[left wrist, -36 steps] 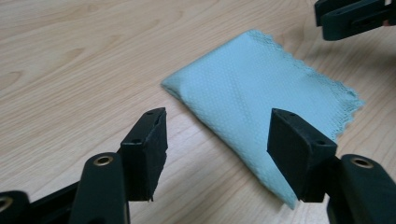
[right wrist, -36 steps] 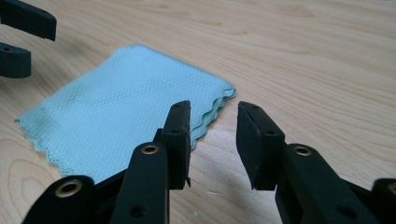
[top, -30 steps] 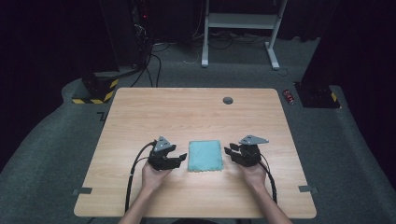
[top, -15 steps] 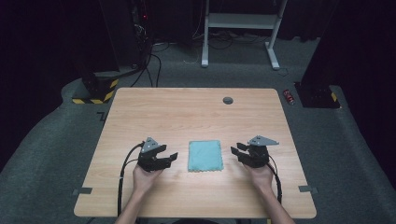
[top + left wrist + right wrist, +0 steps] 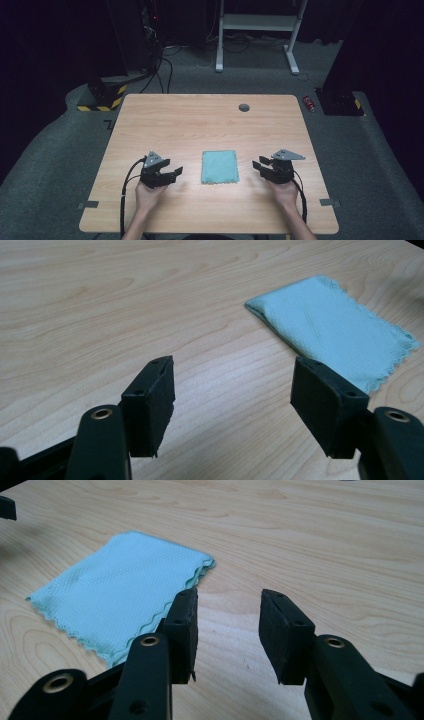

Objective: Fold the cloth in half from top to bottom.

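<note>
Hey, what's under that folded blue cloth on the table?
The cloth lies flat on the bare wooden table, folded in layers, with nothing on top. No bulge hints at anything beneath, but whatever lies under or between the layers is covered.

Open left gripper (image 5: 232, 400) above bare table (image 5: 100, 300); folded cloth (image 5: 330, 332) apparently untouched beyond.

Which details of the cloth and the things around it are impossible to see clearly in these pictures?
- Folded cloth: number of layers, hidden by its top layer in the high view.
- Cloth's near corner, right gripper view: covered by the right gripper.
- Small dark disc on the table: too small to identify.
- Red item on the floor: too small.
</note>
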A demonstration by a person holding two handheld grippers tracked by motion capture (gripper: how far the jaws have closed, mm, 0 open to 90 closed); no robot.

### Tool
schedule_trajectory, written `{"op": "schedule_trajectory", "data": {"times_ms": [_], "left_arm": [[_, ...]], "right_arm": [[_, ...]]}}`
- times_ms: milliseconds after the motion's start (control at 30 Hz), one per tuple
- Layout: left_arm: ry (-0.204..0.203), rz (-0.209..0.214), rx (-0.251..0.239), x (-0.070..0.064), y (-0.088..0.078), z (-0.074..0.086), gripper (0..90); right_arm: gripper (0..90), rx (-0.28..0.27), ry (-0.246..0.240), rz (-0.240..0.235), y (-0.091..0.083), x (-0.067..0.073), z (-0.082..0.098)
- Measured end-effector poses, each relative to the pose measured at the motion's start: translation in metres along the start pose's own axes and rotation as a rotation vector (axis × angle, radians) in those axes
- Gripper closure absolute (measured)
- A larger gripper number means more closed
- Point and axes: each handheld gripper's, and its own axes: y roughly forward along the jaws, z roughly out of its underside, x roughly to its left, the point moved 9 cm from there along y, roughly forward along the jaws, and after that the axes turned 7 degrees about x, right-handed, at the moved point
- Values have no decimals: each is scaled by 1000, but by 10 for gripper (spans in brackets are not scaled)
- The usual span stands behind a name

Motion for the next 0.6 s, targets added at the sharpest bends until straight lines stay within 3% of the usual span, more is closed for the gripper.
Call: {"op": "schedule_trajectory", "data": {"times_ms": [133,267,367,600], "left_arm": [[5,-22,17,4,-1,6,343],[-18,-30,20,9,-1,13,343],[-58,-18,12,13,-3,17,343],[-54,-59,33,18,-3,23,343]], "right_arm": [[594,12,-7,14,-2,-2,7],[591,25,0,29,-2,-7,14],[585,42,1,40,-3,-10,19],[580,60,4,56,-4,-14,25]]}}
